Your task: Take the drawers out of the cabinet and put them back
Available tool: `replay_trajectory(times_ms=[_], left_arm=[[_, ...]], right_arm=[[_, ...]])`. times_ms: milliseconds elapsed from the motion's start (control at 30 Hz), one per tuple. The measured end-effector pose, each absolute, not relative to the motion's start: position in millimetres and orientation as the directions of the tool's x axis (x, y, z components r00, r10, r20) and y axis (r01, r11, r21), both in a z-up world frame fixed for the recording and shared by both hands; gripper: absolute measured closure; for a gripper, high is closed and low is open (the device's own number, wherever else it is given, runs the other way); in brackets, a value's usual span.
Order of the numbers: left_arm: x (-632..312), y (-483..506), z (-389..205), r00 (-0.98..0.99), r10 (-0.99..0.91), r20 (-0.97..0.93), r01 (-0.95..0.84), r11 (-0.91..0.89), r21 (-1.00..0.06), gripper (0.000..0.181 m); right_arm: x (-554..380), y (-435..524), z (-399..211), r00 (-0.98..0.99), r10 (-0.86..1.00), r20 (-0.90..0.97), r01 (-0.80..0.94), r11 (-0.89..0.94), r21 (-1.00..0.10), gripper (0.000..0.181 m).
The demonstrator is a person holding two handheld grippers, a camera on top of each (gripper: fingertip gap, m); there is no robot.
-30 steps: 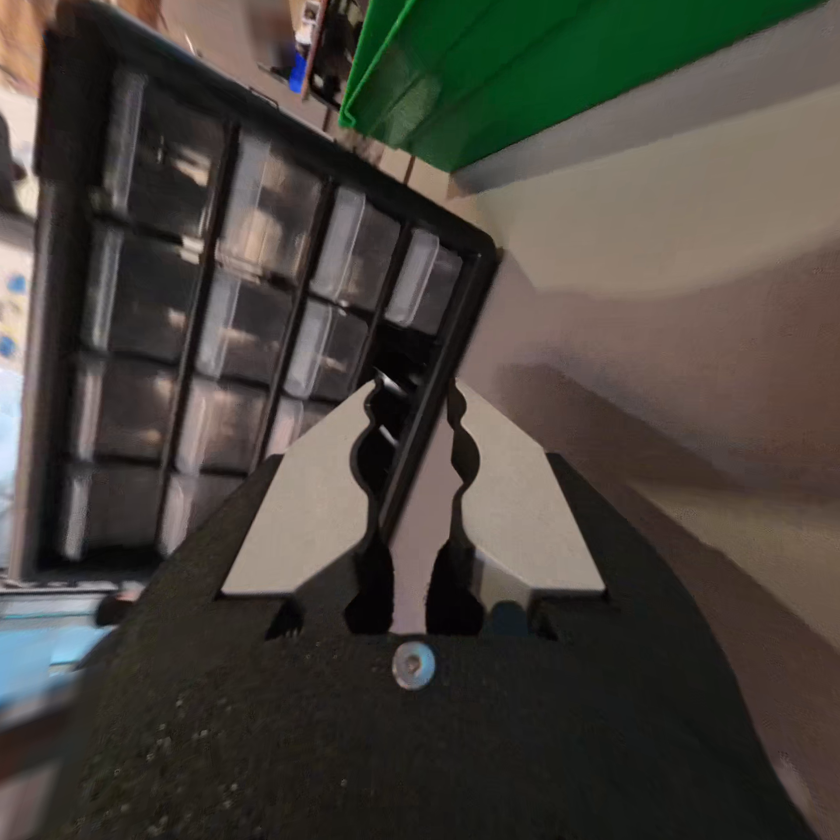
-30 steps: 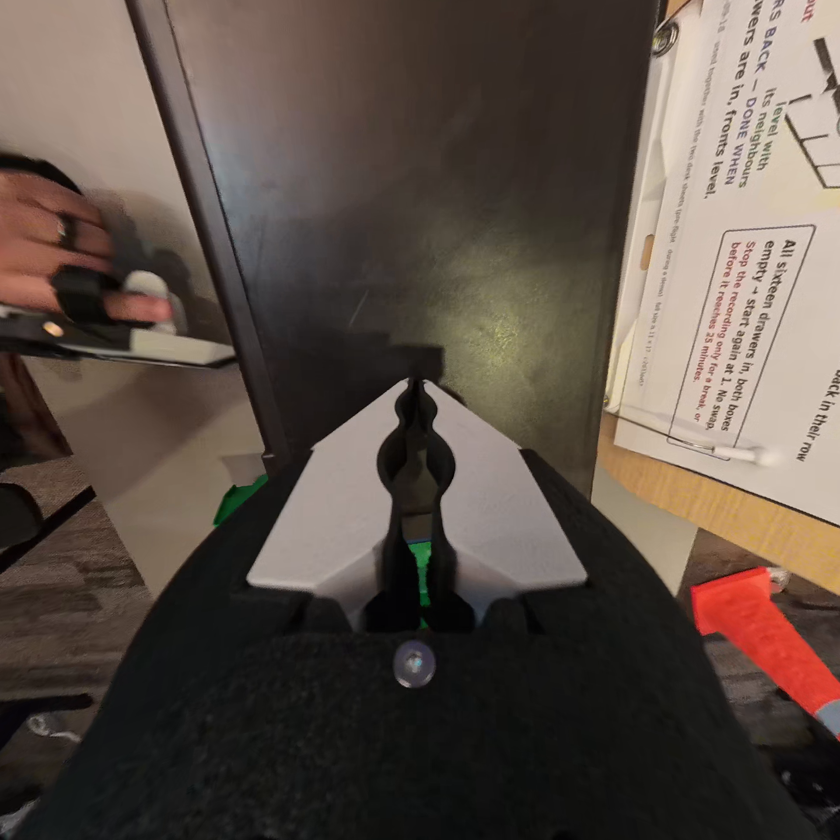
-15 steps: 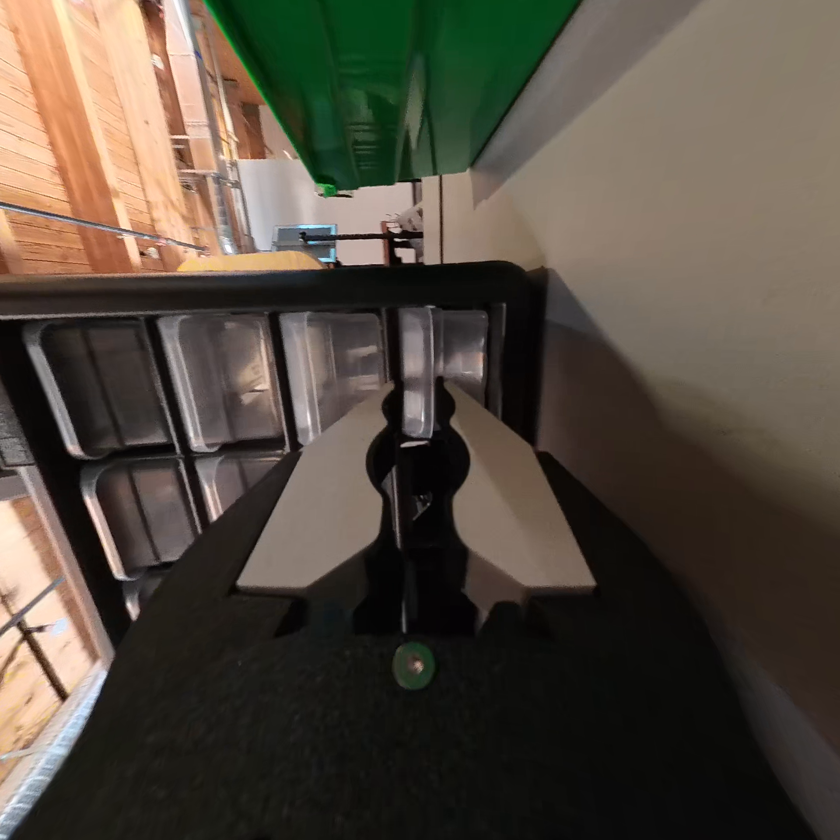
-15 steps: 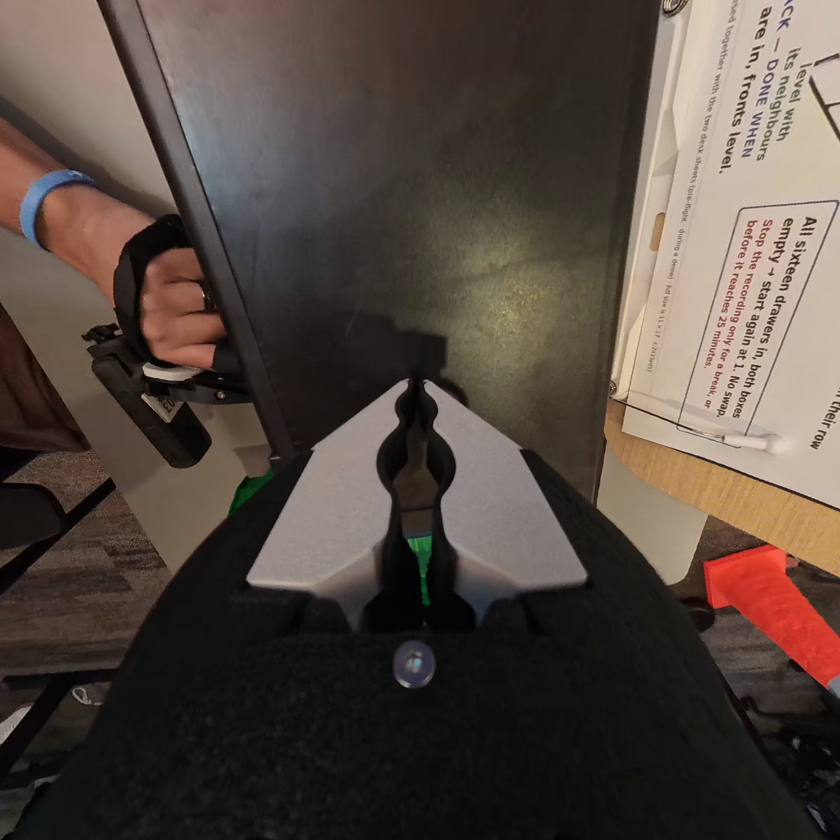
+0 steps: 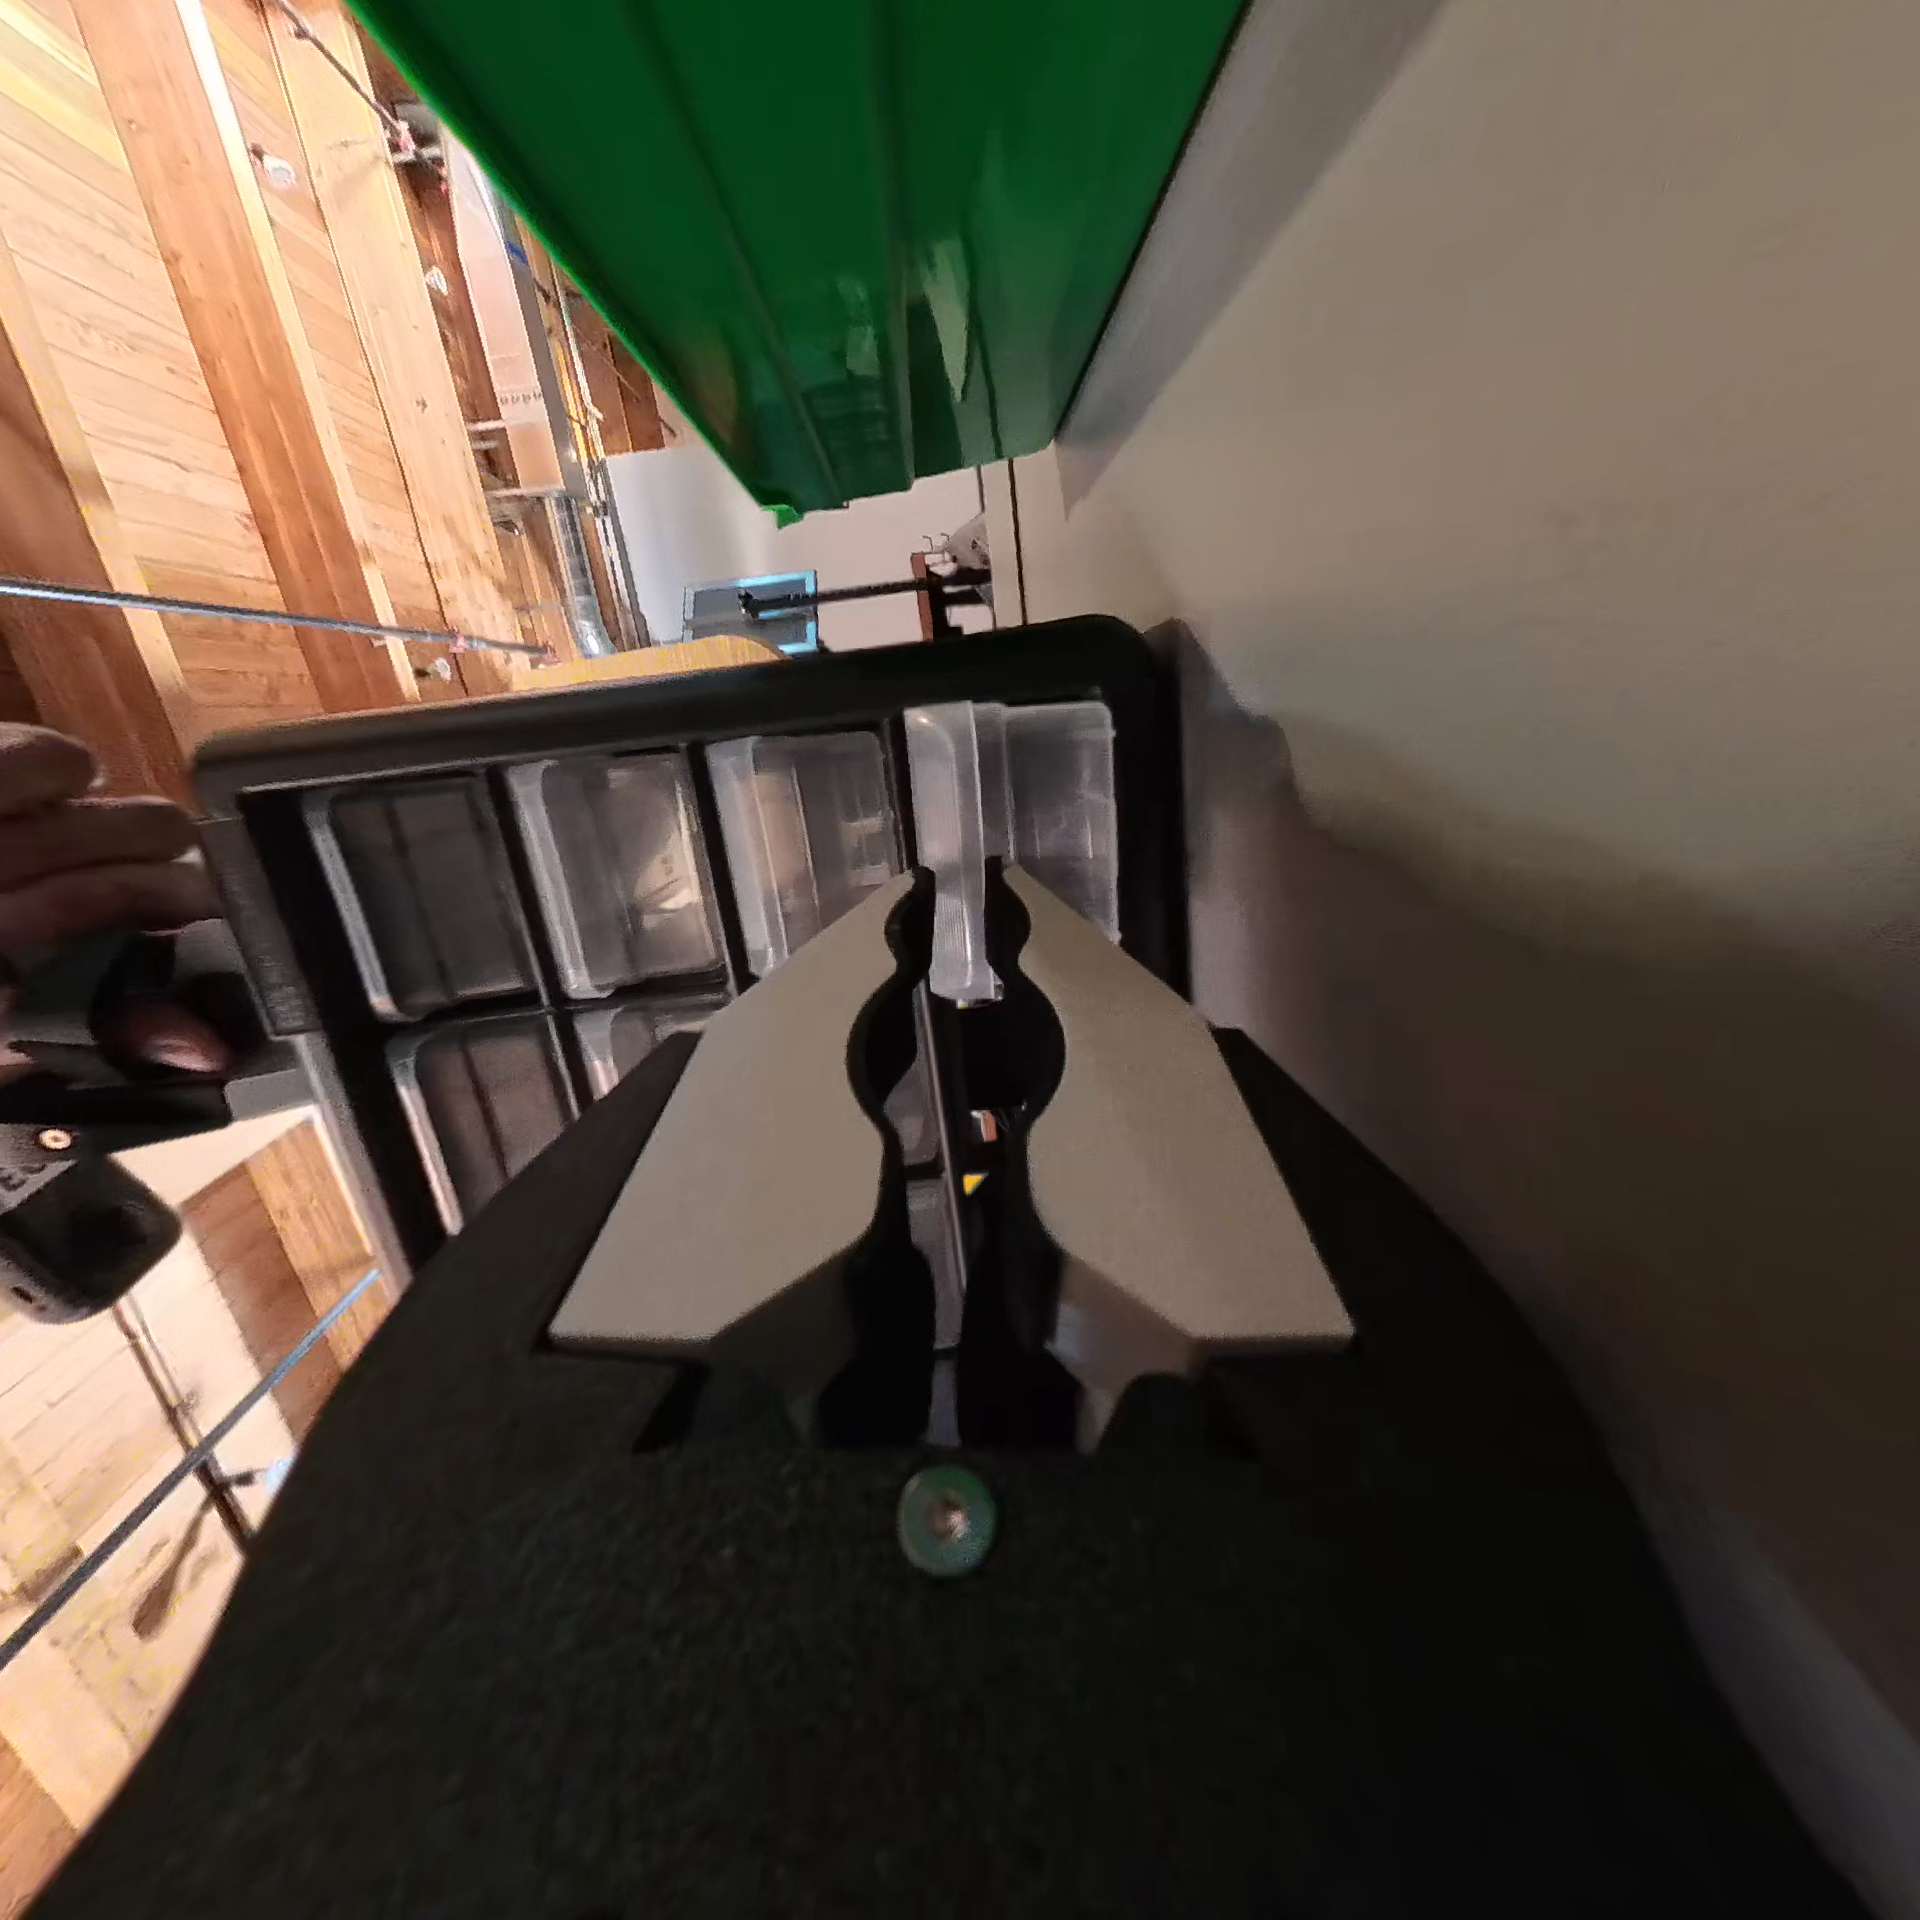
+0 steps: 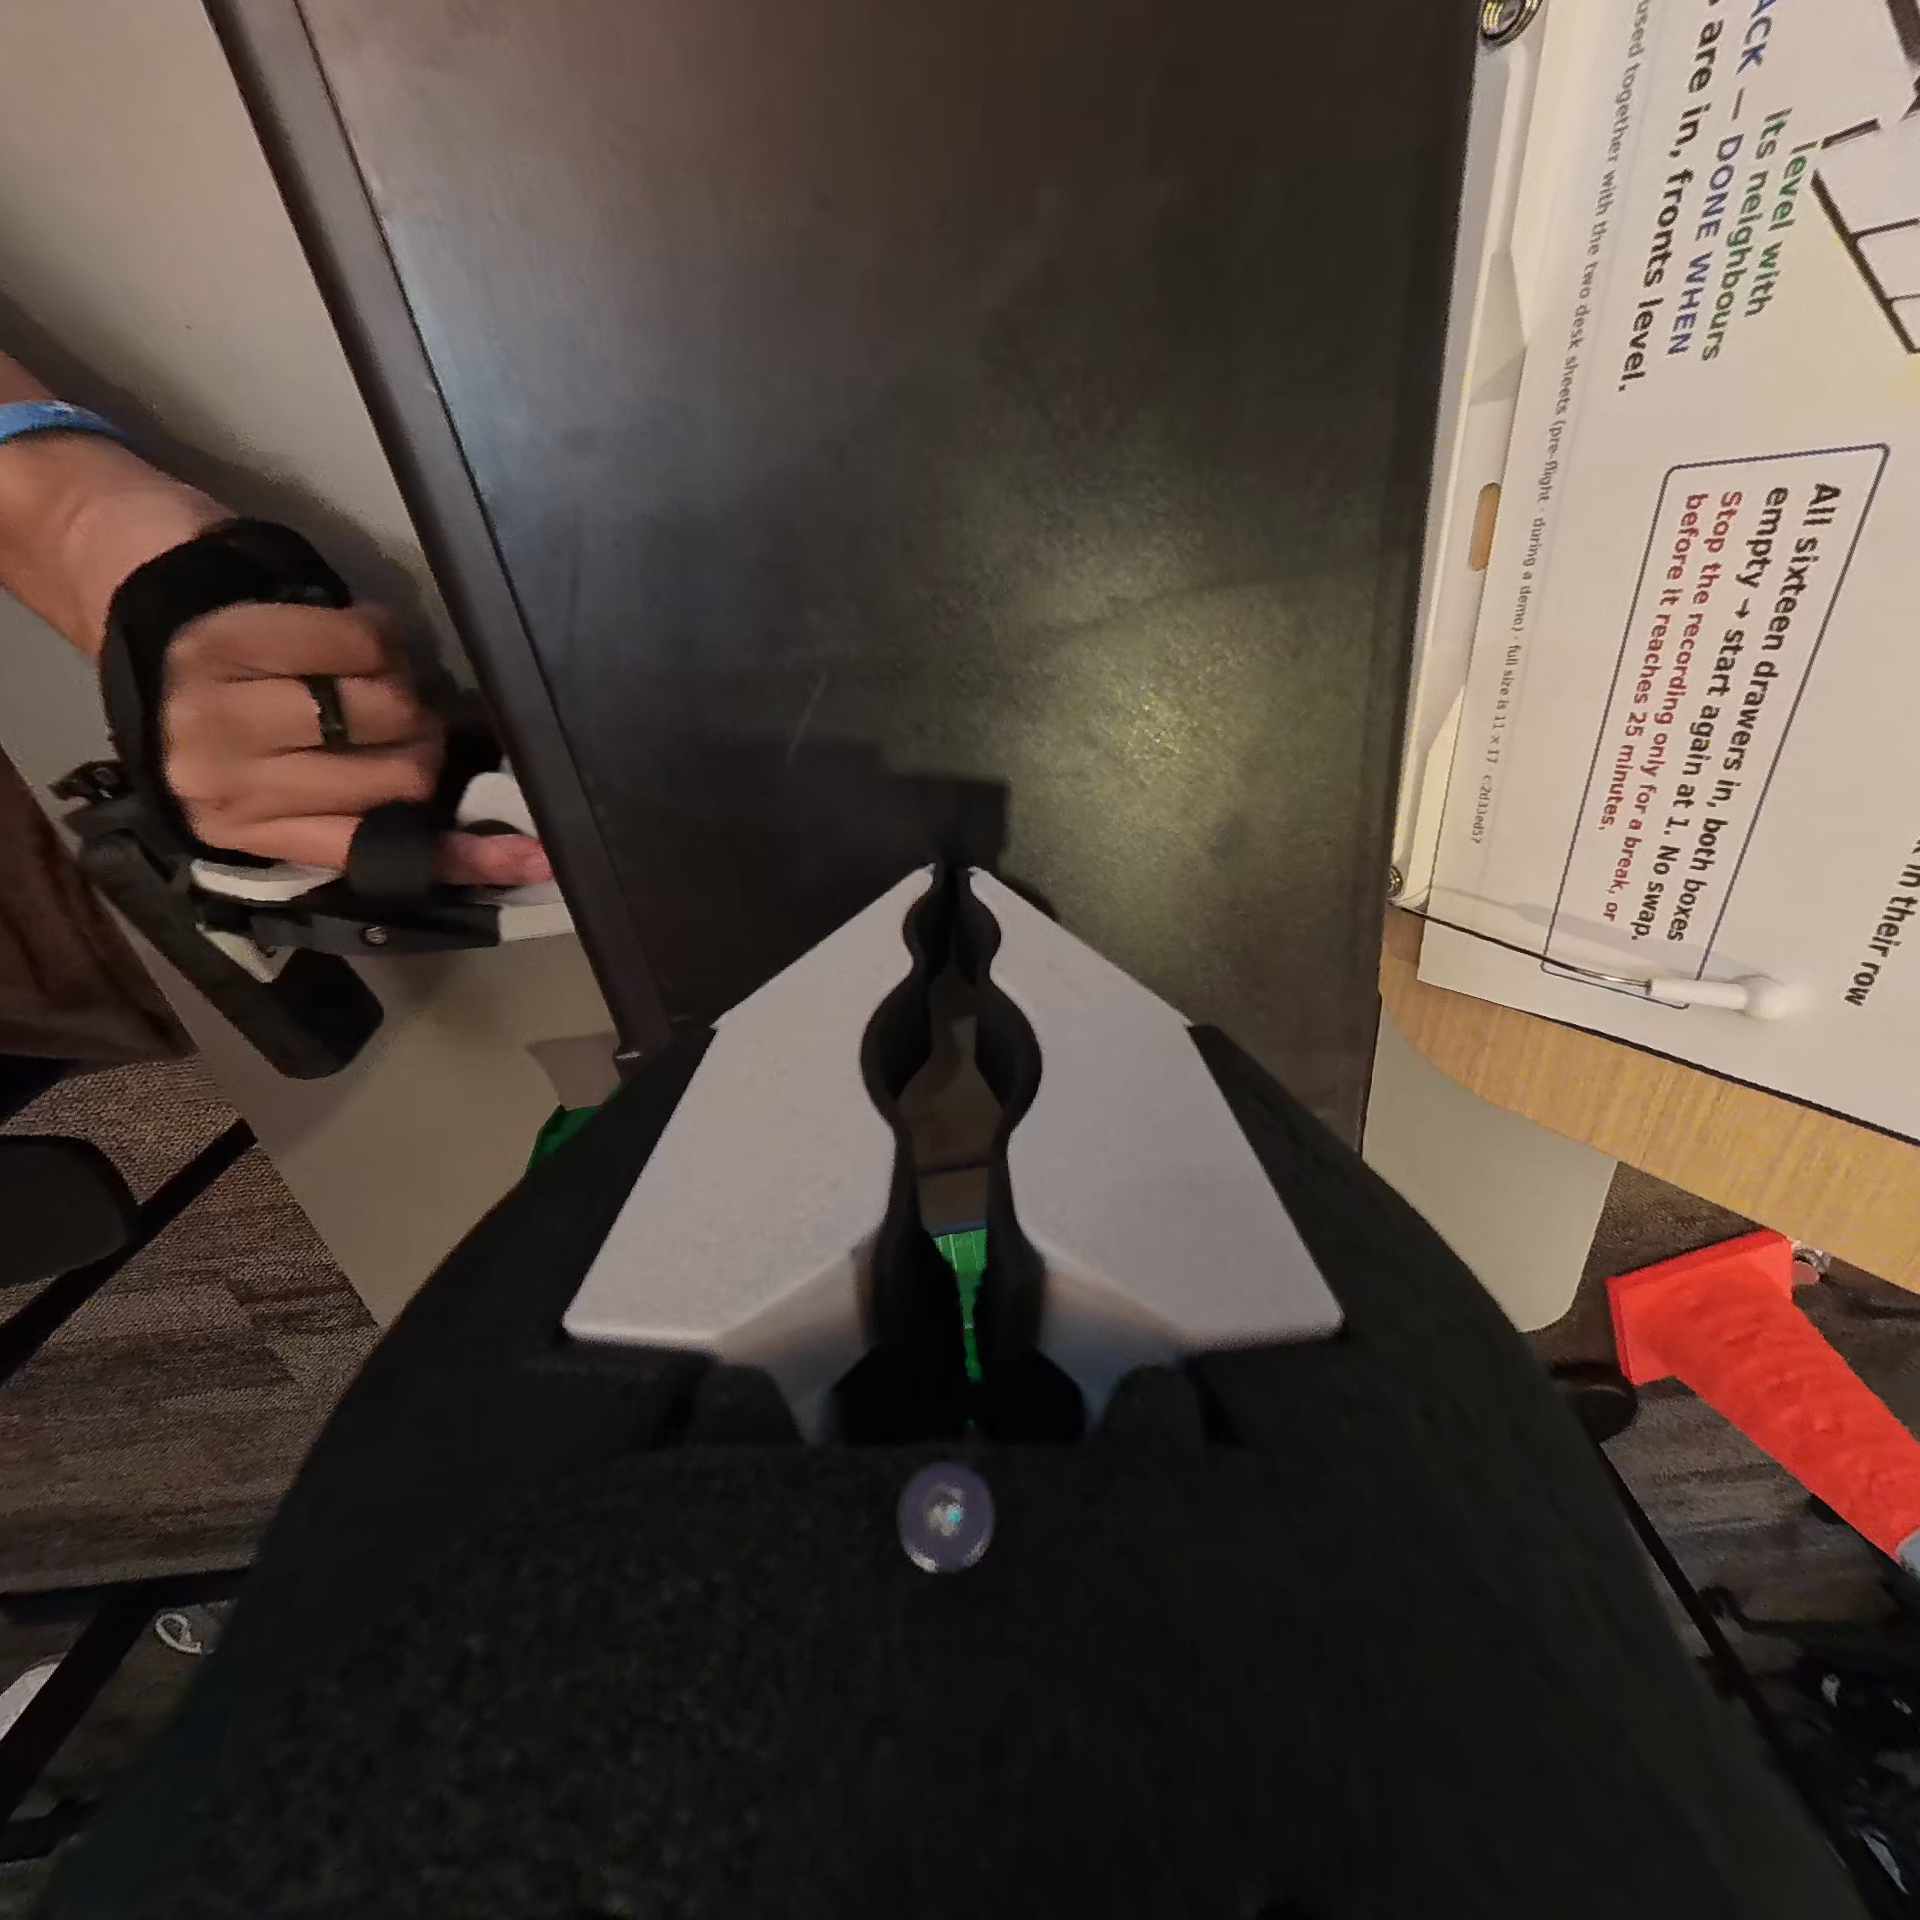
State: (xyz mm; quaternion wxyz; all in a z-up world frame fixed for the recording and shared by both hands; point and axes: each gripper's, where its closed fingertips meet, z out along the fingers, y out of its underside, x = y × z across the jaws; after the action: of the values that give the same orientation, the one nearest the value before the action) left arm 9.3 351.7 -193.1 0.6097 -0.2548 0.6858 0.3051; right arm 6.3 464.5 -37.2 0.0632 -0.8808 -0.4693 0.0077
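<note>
The black cabinet (image 5: pixel 675 691) holds rows of clear drawers; the left wrist view is rolled sideways. My left gripper (image 5: pixel 958 883) is closed on the handle (image 5: pixel 951 831) of the clear corner drawer (image 5: pixel 1055 800), next to the cabinet's edge. My right gripper (image 6: pixel 951 873) is shut and empty, its tips against the cabinet's black side panel (image 6: pixel 935 416). The right gripper's body, held by a hand, shows at the cabinet's far side in the left wrist view (image 5: pixel 114 1101). The left gripper's body shows in the right wrist view (image 6: pixel 343 920), its fingers hidden behind the cabinet front.
A green bin (image 5: pixel 831 208) sits beyond the cabinet on the cream table (image 5: pixel 1558 520). A printed sheet (image 6: pixel 1714 520) lies on a wooden desk (image 6: pixel 1558 1101) beside the cabinet. A red-orange tool (image 6: pixel 1766 1382) lies on the carpet below.
My left gripper rolled and moved in from a tilted view of the cabinet front onto the corner drawer's handle. The right gripper stayed shut against the side panel.
</note>
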Motion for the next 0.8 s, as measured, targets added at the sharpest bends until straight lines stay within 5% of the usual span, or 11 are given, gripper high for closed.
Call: replay_trajectory(times_ms=[800], left_arm=[[-41.6,272.5,-189.9,-0.154,0.037,-0.987,-0.630,0.766,0.127,0.175]], right_arm=[[6.7,464.5,-36.9,0.556,0.825,0.102,0.831,-0.554,-0.053,0.181]])
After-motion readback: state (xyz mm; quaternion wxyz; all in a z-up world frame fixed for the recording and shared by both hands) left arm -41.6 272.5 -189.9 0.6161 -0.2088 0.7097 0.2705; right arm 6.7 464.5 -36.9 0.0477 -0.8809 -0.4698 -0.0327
